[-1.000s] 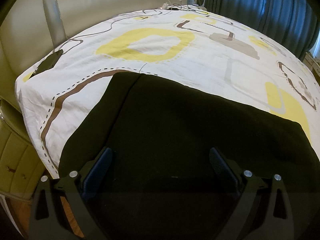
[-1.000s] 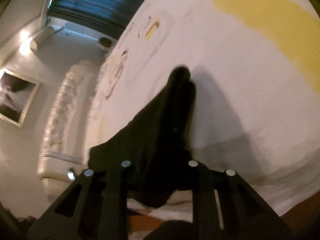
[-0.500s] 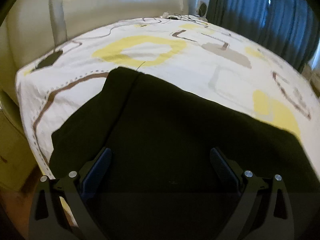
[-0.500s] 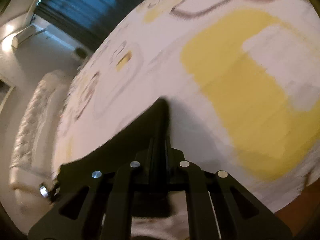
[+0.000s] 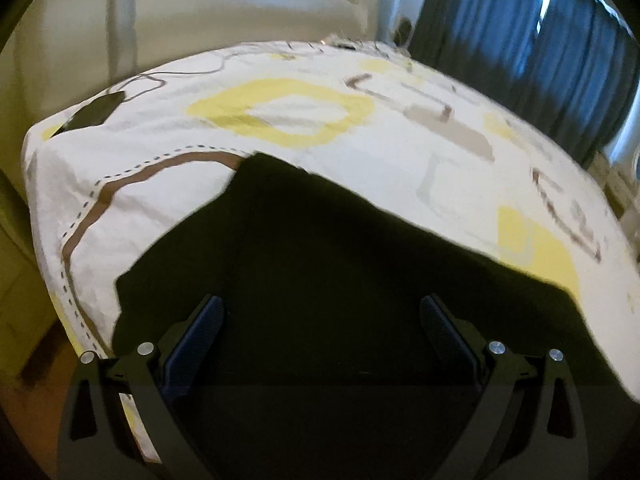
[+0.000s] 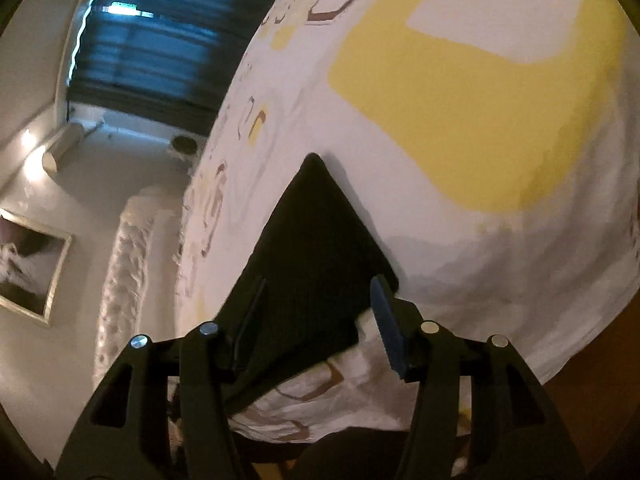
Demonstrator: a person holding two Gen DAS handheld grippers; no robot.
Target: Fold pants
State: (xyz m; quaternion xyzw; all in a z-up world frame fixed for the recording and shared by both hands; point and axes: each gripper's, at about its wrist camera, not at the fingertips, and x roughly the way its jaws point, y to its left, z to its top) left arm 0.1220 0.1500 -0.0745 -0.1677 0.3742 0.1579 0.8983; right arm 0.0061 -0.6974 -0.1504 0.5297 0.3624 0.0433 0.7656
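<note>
The black fabric pants (image 5: 320, 280) lie flat on the bed cover (image 5: 360, 128), a white sheet printed with yellow rounded shapes and brown lines, at the cover's near edge. In the left wrist view the dark cloth spreads as a wide slab whose far border runs slantwise across the cover, from a corner by the brown dashed line down toward the yellow patch on the right; its long axis follows that slant, roughly along the cover's near edge. In the right wrist view one corner of the pants (image 6: 316, 248) points away, toward the big yellow patch of the cover (image 6: 460, 112), and the cloth widens back toward the camera.

The left gripper (image 5: 320, 320) hangs over the pants with its blue-padded fingers (image 5: 200, 328) spread wide; nothing is pinched between them.

The right gripper (image 6: 316, 312) has just been opening: its jaws stand partly apart, with the near end of the pants lying between them and the pads (image 6: 386, 320) not pressing on it.

Beyond the cover stand a cream padded headboard (image 5: 248, 12) and dark blue curtains (image 5: 520, 52).
</note>
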